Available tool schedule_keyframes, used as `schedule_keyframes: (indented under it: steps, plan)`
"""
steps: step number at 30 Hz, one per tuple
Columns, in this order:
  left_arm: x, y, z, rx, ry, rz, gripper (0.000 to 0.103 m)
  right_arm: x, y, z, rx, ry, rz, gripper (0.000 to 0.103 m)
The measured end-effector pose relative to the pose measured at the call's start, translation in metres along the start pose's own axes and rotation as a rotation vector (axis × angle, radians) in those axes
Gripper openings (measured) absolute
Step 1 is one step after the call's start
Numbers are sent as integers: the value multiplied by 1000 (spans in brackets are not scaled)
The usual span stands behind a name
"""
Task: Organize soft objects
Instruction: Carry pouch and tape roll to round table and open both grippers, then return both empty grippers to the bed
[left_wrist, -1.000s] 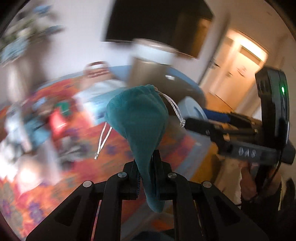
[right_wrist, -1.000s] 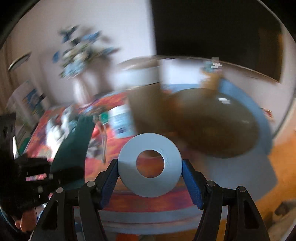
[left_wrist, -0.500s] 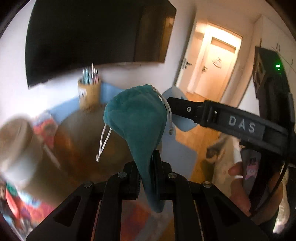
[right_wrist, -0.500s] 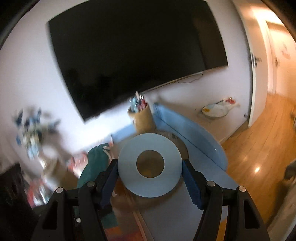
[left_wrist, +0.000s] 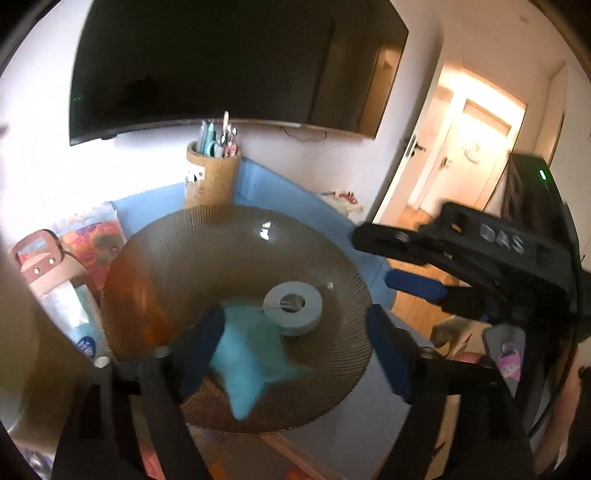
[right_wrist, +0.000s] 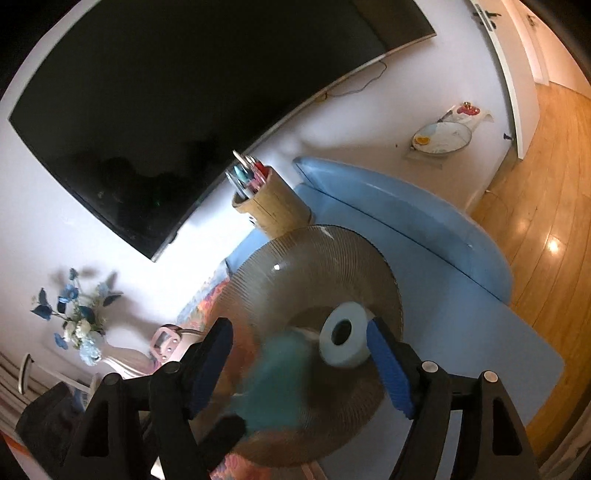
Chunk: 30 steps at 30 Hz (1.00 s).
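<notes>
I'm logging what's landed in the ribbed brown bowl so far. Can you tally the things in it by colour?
Teal: 1, the pouch
Grey-blue: 1, the ring
Total: 2, both inside the bowl

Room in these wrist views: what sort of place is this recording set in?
Most likely a home living room: a large wall-mounted television, wooden floorboards leading towards a doorway, and a table bearing a ribbed bowl and a pen holder.
</notes>
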<state>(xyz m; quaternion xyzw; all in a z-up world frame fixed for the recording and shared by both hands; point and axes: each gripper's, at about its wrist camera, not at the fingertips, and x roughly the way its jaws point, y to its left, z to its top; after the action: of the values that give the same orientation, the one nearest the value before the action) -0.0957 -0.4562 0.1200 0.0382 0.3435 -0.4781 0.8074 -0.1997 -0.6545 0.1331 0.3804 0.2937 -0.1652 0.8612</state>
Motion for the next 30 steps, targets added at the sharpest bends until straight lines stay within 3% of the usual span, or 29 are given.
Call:
schedule_keyframes:
  steps: [4,8,10,13,16,19,23,26,30]
  plan:
    - [-24,-4,-9,5,-10,-67,79,-31,3,-13,-9,-50,7,86]
    - [-58,-8,-27,39,14,-118,79,-65,14,-32,-48,-99,23,87]
    - [-88,0,-40,34,20,-144,79,-81,25,-45,-101,-106,45,88]
    - [-128,19,-56,25,17,-125,79,-103,52,-74,-244,-119,96,100]
    - [-180,51,-76,-1,-28,-2,79,-112,88,-105,-381,-114,159,102]
    - [-232,93,-98,-43,-53,276,79,-110,141,-140,-490,-114,210,102]
    - [-301,157,-119,-178,-135,480,79,-88,209,-182,-616,-65,324,102]
    - [-346,208,-134,-309,-178,596,79,-54,261,-223,-700,8,380,102]
    - [-367,266,-154,-460,-163,677,79,3,303,-264,-760,144,376,102]
